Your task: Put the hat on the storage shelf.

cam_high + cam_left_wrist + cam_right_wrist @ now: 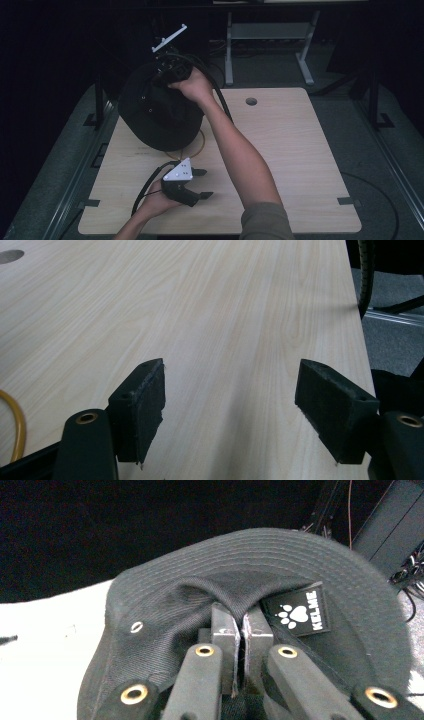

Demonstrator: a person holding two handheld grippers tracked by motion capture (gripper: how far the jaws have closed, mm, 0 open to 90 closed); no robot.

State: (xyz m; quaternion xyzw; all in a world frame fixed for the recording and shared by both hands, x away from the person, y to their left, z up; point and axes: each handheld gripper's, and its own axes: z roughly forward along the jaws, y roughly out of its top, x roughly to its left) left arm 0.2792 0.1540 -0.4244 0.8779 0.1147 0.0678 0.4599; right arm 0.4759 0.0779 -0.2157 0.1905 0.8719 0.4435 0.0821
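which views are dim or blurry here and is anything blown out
High view: dim, black hat nearly merges with the dark floor; table soft. Left gripper view: bright and even, left gripper jaws cast soft shadows. Right gripper view: sharp on the hat's label, table at left blown out white.

Right gripper (239, 650) clamped, left gripper (230, 405) agape.

The left gripper (200, 183) had a black body with a grey three-cornered plate on top, dotted with small screws, and a black cable looped from it beside the plate. Its jaws carried thick black pads (145, 407) and brass-ringed pivots. The right gripper (239, 645) showed grey pad faces and brass rivets. The right arm wore an olive-grey sleeve (265, 222)
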